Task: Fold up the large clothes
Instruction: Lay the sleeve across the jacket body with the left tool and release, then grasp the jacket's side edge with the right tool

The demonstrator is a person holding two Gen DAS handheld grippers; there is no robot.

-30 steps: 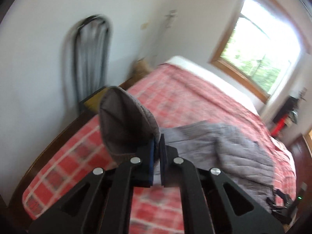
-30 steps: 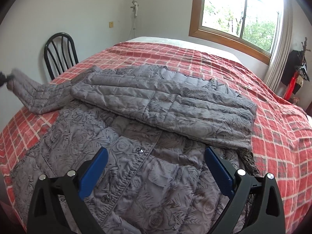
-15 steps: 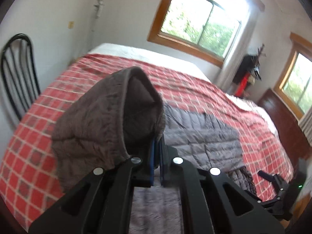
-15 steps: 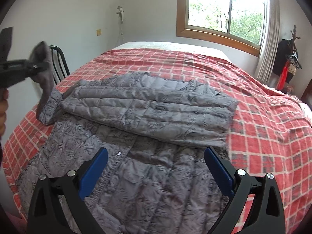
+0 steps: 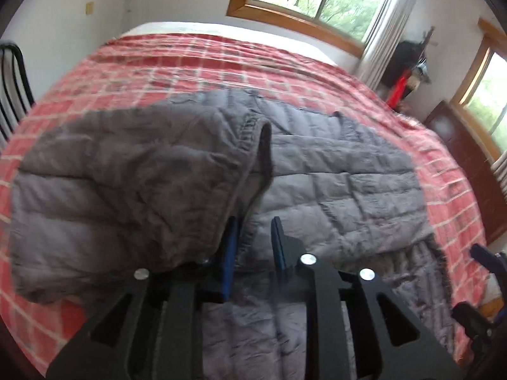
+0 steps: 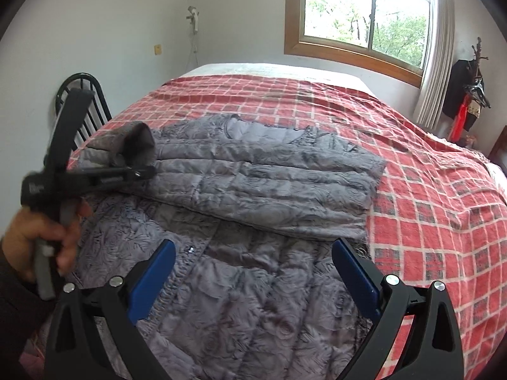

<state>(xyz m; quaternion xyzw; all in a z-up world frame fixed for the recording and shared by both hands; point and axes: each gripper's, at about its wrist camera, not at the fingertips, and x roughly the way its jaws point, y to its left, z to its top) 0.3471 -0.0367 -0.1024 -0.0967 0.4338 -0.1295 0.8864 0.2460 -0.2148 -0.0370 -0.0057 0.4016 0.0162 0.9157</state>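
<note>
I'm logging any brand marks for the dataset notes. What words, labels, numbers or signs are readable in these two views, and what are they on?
No text can be read in either view.
A small pale mark on the black handle of the left claw, seen from the right wrist view, is too blurred to read.
The grey quilted jacket, red plaid bedspread and small yellow wall plate show no lettering.

Matt quilted cloth jacket [image 6: 259, 190]; woven checked bedspread [image 6: 427, 209], seemingly coarse.
</note>
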